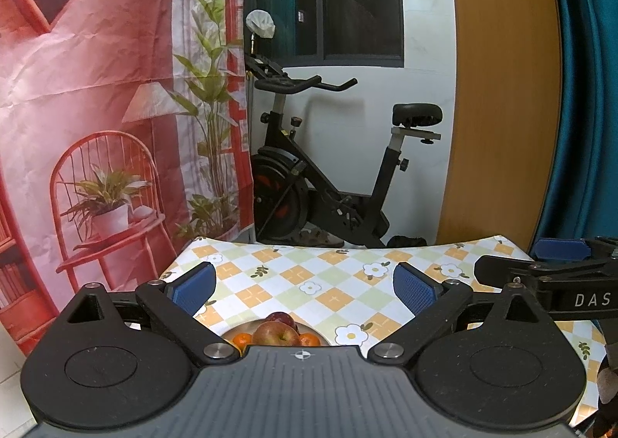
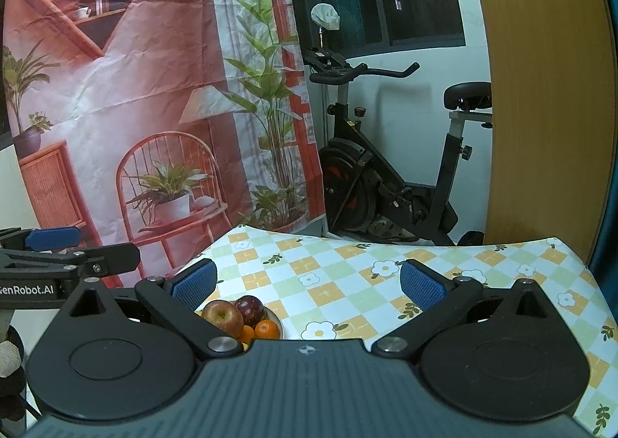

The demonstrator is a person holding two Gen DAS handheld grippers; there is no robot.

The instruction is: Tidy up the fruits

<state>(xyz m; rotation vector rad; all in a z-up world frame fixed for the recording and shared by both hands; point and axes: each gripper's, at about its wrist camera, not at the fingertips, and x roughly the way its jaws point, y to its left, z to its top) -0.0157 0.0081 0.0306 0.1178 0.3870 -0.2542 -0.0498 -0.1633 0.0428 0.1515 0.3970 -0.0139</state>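
A home room: exercise bike, flowered tablecloth (printed backdrop behind).

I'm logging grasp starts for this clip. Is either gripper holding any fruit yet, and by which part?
Nothing is held. The left gripper and right gripper are both open and empty, above the plate of fruit.

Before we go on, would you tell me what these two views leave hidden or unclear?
- Plate: near half hidden by the gripper body in both views.
- Oranges: count unclear, partly behind the apples.
- Right hand-held gripper in the left view: cut off by the frame edge.
- Table near edge: out of view.
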